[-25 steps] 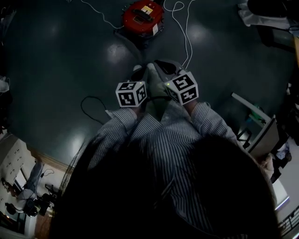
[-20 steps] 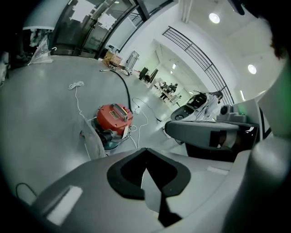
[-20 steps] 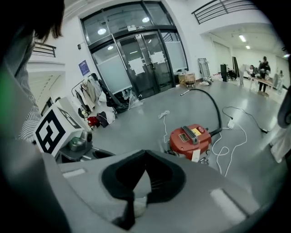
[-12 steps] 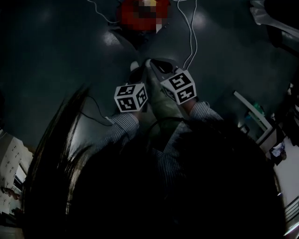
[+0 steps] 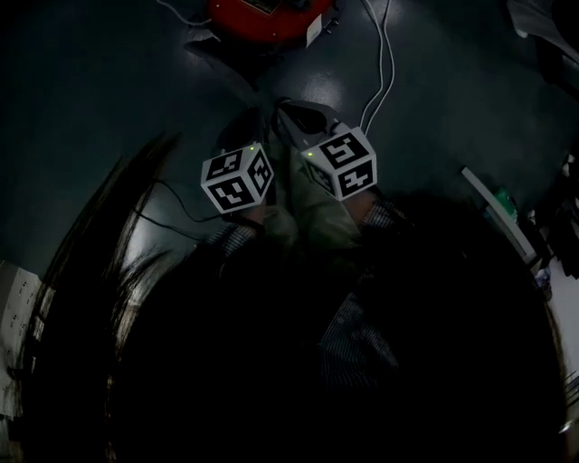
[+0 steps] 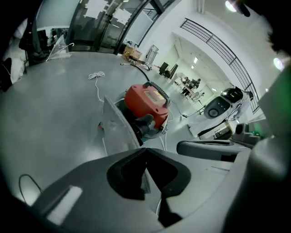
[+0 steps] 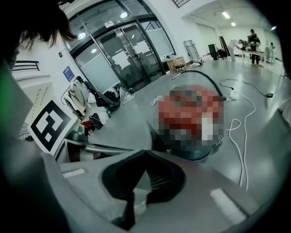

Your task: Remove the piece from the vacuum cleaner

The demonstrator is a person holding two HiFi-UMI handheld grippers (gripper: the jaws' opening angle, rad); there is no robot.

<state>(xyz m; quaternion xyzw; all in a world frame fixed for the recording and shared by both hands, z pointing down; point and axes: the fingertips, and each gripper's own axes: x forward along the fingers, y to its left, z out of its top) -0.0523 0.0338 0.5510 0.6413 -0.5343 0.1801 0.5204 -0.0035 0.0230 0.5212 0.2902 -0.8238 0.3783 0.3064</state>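
A red vacuum cleaner [image 5: 262, 9] stands on the dark floor at the top edge of the head view. In the left gripper view the vacuum cleaner [image 6: 146, 102] has a grey flat piece [image 6: 119, 125] sticking out from its front toward me. Both grippers hover side by side short of it, pointing at it. My left gripper [image 6: 145, 149] is shut, jaws meeting at the tips with nothing between them. My right gripper [image 7: 144, 152] is also shut and empty. In the head view the left gripper [image 5: 246, 127] and right gripper [image 5: 303, 116] show under their marker cubes.
A white cable [image 5: 384, 63] runs across the floor right of the vacuum cleaner, and a thin black cable [image 5: 172, 203] lies to the left. White furniture [image 5: 498, 203] stands at the right. Glass doors [image 7: 122, 54] and clothes on a rack lie beyond.
Both grippers have moved forward toward the vacuum cleaner, which now sits at the top edge of the head view. The person's hair covers more of the lower frame.
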